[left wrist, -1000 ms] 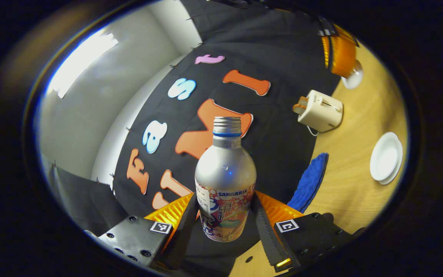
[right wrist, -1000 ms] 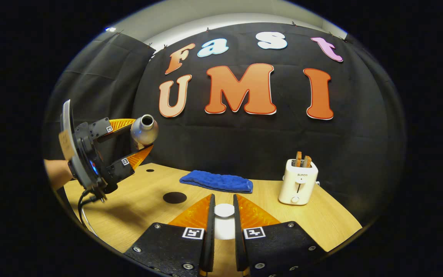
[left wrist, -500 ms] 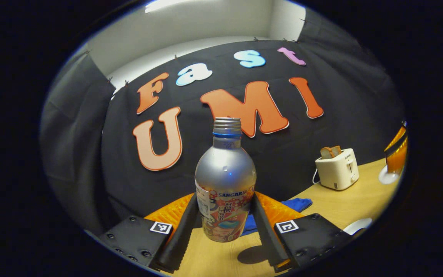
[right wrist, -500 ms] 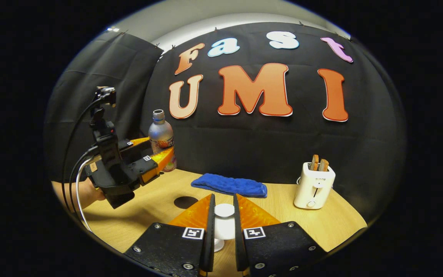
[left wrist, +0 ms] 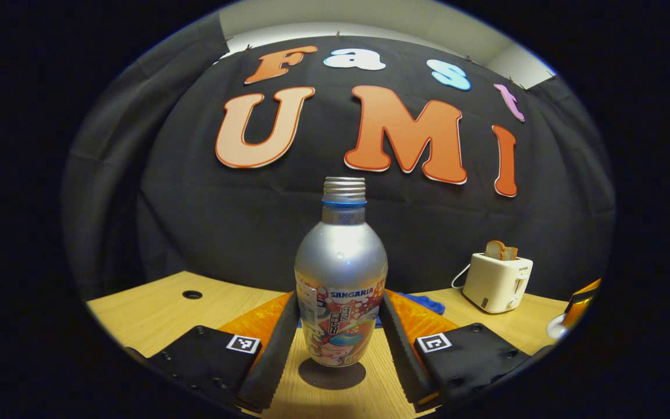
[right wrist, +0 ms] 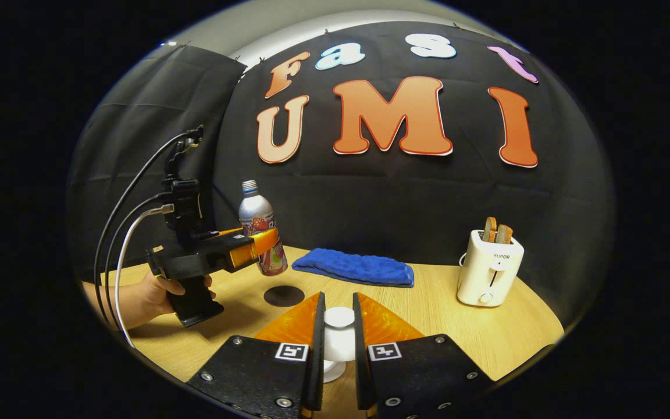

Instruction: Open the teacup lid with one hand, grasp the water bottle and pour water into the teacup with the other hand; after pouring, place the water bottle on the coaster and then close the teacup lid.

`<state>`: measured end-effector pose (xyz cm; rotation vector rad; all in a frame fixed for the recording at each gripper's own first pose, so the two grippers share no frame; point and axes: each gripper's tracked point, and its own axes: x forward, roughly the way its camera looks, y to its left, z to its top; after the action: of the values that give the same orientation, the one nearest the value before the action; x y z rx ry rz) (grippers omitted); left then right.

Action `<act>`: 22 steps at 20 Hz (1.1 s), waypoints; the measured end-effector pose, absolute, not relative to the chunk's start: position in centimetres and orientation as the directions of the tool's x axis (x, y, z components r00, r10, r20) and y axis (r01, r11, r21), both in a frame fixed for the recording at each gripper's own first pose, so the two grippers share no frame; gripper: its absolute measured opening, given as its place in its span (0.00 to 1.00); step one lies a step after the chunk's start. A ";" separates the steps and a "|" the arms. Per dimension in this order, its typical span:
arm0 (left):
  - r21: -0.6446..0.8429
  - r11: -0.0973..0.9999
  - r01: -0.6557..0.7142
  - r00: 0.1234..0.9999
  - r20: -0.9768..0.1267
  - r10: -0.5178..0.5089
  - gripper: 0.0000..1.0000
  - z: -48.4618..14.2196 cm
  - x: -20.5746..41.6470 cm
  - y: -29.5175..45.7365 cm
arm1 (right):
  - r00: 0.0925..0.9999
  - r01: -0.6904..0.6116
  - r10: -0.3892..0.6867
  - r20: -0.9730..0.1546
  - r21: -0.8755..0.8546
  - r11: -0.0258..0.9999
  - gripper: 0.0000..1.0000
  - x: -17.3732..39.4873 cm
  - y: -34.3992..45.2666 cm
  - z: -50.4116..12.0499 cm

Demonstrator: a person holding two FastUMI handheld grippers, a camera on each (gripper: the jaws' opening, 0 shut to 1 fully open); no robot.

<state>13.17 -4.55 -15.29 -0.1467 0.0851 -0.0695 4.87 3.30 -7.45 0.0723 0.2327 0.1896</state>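
Above the dark round coaster [right wrist: 284, 295] your left gripper [left wrist: 338, 334] holds the water bottle [left wrist: 341, 273] upright, both fingers pressing on its labelled lower body. In the right gripper view the bottle [right wrist: 260, 235] hangs just above and slightly behind the coaster, not yet touching it; the left gripper view puts the bottle's base directly over the coaster [left wrist: 332, 374].

Your right gripper [right wrist: 338, 334] is clamped on the knob of the white teacup lid [right wrist: 339, 326], in front of the coaster. The cup itself I cannot make out.

Beyond the coaster, to its right, lies a blue cloth [right wrist: 353, 269]; further right stands a toaster [right wrist: 489, 267] on the wooden table [right wrist: 428, 308].

Judgement: the bottle is thin metal, smooth and rounded, so likely slippery and easily dented. Your grip on the straight labelled section is the right spot; the curved shoulder would squirt out. It has no cap, so keep it vertical while lowering. How much liquid is left, and hence its weight, cannot be told. The lid looks ceramic and fragile: hold it by the knob only and set it down gently.
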 end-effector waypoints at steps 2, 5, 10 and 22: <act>-0.152 0.986 0.069 0.988 -0.126 -0.088 0.83 -16.9 13.7 -5.0 | 0.949 -0.180 0.198 -0.244 0.094 0.979 0.23 5.1 3.3 -8.5; -0.152 0.985 0.078 0.979 -0.177 -0.105 0.83 -18.9 14.2 -5.5 | 0.943 -0.181 0.202 -0.264 0.105 0.978 0.23 5.3 3.5 -9.5; -0.152 0.985 0.079 0.962 -0.248 -0.116 0.79 -21.9 14.6 -5.6 | 0.928 -0.208 0.235 -0.290 0.121 0.971 0.23 5.3 4.7 -10.8; -0.114 0.989 0.096 0.960 -0.251 -0.123 0.99 -21.3 12.5 -5.5 | 0.904 -0.240 0.274 -0.328 0.141 0.960 0.23 5.3 7.5 -13.7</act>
<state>12.45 -5.48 -21.26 -0.1016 0.2606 -0.1111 5.35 7.48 -13.75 0.0976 0.3532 0.2663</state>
